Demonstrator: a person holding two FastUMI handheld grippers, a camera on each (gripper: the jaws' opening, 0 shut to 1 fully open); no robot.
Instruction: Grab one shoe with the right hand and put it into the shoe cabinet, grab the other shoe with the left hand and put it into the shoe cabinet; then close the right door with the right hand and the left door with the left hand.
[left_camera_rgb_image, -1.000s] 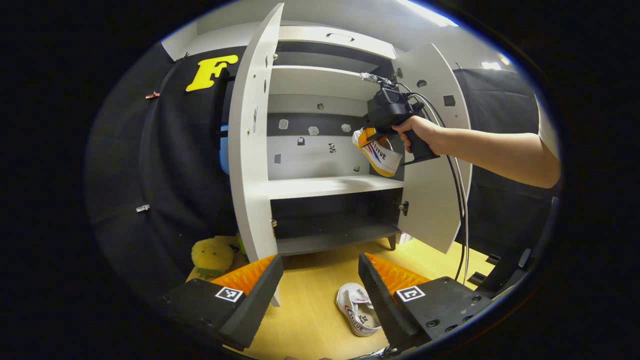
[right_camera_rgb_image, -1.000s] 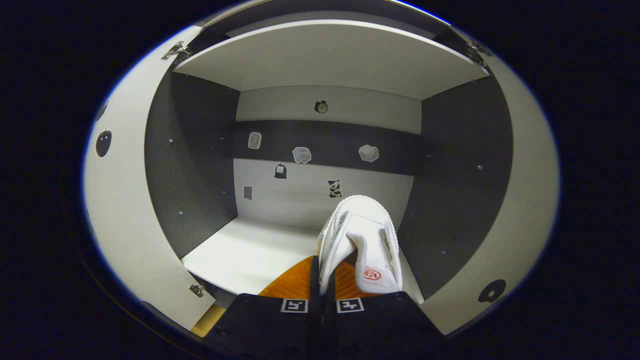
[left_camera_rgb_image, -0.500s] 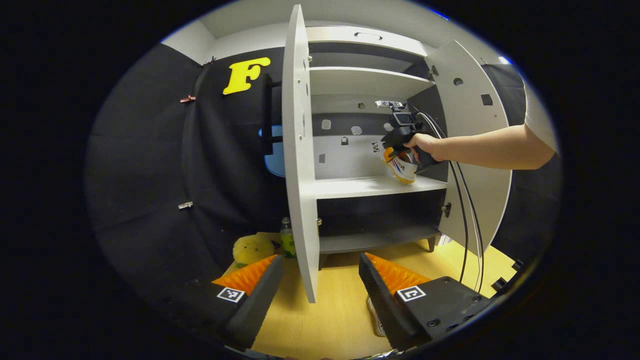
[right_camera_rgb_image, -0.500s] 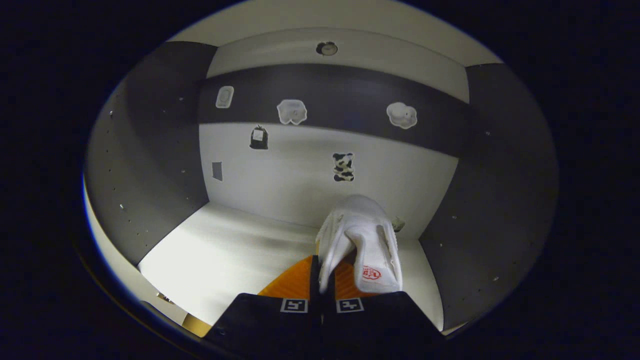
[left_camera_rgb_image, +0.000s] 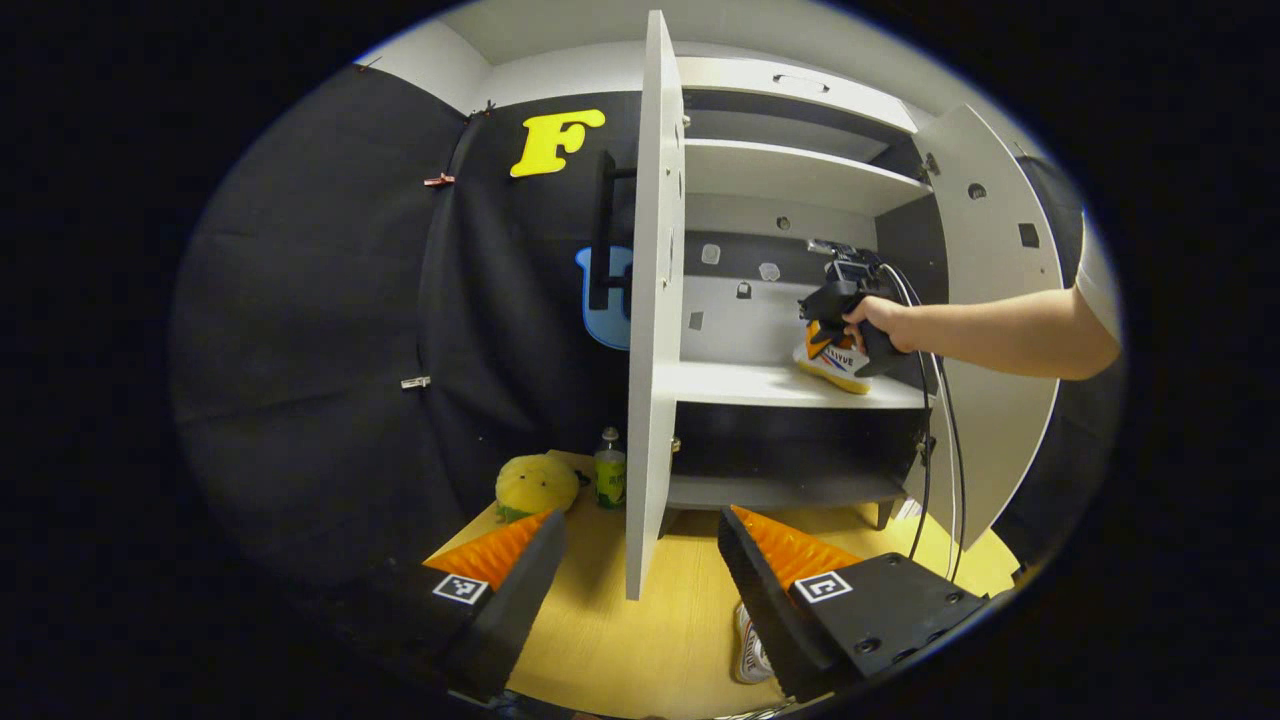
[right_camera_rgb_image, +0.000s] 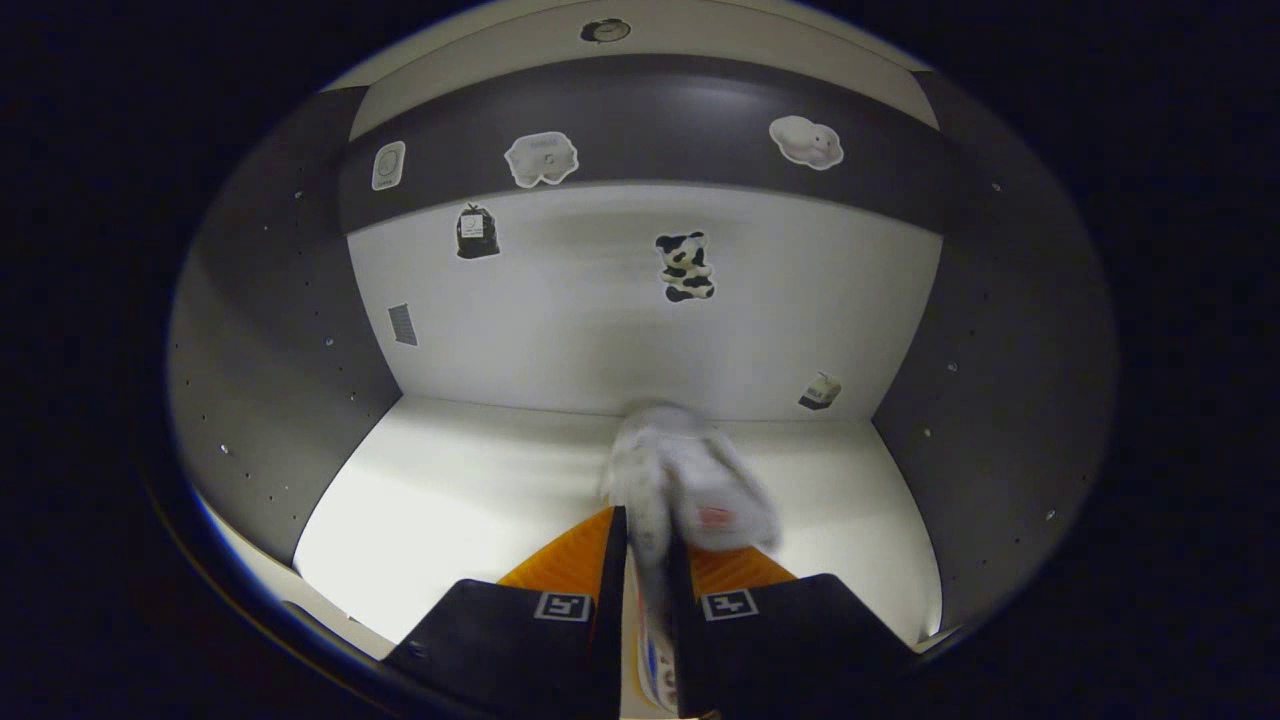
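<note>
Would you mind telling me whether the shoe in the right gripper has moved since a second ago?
Yes. The shoe has come down and deeper into the cabinet; it now sits at the middle shelf, where earlier it hung above it.

One shoe (left_camera_rgb_image: 832, 358) sitting on the middle shelf (left_camera_rgb_image: 760, 384) inside the shoe cabinet (left_camera_rgb_image: 800, 180), between its two open doors, the other shoe (left_camera_rgb_image: 750, 655) lying on the floor (left_camera_rgb_image: 640, 640) in front, a plush toy (left_camera_rgb_image: 535, 485) and a bottle (left_camera_rgb_image: 608, 478) standing to the cabinet's left.

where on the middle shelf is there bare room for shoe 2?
Bare: the middle shelf from the left side wall across to the first shoe, back to the stickered rear panel. Crowded: the right end, where the right gripper has its jaws on that shoe near the right side wall.
</note>
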